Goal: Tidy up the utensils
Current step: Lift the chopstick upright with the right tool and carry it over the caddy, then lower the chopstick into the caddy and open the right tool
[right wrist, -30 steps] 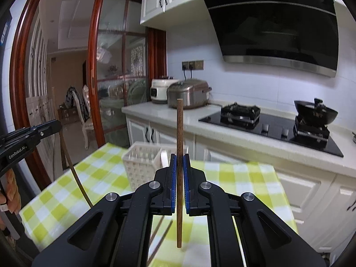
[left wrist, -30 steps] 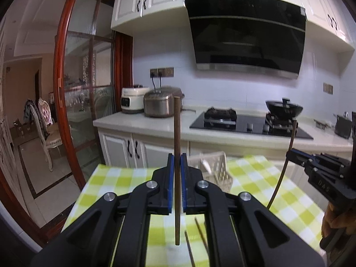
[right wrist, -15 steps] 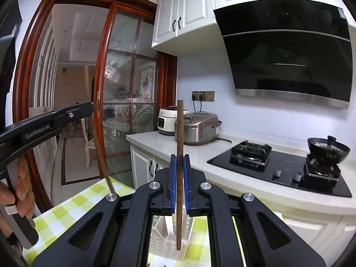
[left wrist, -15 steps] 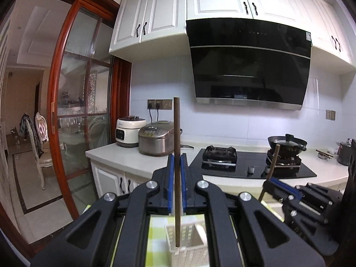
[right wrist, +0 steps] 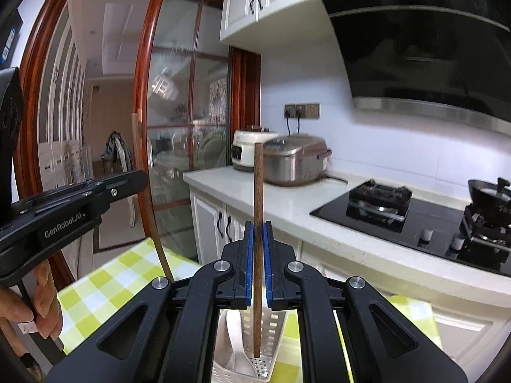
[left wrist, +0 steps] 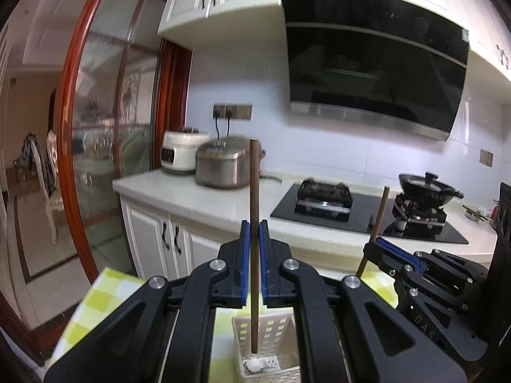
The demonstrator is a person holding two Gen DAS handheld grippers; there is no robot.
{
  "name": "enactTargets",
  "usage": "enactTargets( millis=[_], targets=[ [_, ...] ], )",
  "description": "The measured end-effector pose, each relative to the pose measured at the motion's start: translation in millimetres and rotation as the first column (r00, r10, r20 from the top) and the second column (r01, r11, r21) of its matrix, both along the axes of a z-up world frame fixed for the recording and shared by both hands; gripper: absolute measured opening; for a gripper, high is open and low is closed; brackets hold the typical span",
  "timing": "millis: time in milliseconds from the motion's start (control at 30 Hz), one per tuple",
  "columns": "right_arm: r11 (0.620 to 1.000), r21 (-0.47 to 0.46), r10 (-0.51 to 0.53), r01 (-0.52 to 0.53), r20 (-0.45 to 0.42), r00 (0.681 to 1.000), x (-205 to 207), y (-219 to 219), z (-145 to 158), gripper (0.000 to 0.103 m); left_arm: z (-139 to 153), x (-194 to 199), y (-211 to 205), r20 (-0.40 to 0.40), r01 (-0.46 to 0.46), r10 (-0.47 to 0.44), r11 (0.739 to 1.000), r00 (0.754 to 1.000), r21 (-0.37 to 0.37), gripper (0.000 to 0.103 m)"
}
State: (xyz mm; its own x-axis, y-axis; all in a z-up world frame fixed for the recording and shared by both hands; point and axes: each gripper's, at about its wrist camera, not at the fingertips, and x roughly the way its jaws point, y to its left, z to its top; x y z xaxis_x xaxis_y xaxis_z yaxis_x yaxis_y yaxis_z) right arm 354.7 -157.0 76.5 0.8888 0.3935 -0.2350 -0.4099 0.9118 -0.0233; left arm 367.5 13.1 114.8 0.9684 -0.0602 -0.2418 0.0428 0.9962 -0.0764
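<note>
My left gripper (left wrist: 253,239) is shut on a brown wooden chopstick (left wrist: 254,210) held upright; its lower tip hangs over the open top of a white slotted utensil basket (left wrist: 271,332). A white spoon (left wrist: 255,365) lies in the basket. My right gripper (right wrist: 258,242) is shut on a second upright chopstick (right wrist: 258,198), its tip over the same basket (right wrist: 274,322), where a white spoon (right wrist: 234,348) stands. The right gripper also shows at the right of the left wrist view (left wrist: 380,245); the left one shows at the left of the right wrist view (right wrist: 137,178).
The basket stands on a table with a green-and-white checked cloth (right wrist: 105,290). Behind are a white kitchen counter (left wrist: 204,198) with two rice cookers (left wrist: 223,166), a black gas hob (left wrist: 351,210) with a pan, and a red-framed glass door (left wrist: 105,127) on the left.
Both grippers have come over the basket with their chopsticks. The basket now sits lower in both views, right under the chopstick tips.
</note>
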Motion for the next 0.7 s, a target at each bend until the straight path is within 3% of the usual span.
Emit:
enactTargets(
  millis=[200,433,600,667,700],
  targets=[
    [1.0,-0.017,0.01,-0.012,-0.102,0.995,27,7,-31,0.007,-38,21,15,-0.098,0.009,-0.013,0.999,0.995,-0.041,0.006],
    [0.999,-0.034,-0.025,0.021,-0.134,0.991,37,9,-41,0.007,-55,22,25,-0.128,-0.019,0.012,0.999,0.992,-0.05,0.008],
    [0.998,-0.059,-0.046,0.037,-0.16,0.986,45,9,-41,0.009,-56,22,30,-0.136,-0.037,0.029,0.998,0.99,-0.054,0.037],
    [0.996,-0.078,-0.065,0.052,-0.166,0.984,46,9,-41,0.014,-53,18,33,-0.127,-0.054,0.045,0.996,0.991,-0.065,0.046],
    [0.995,-0.08,-0.078,0.065,-0.173,0.982,46,6,-41,0.025,-51,16,34,-0.122,-0.061,0.052,0.996,0.991,-0.069,0.053]
  ],
)
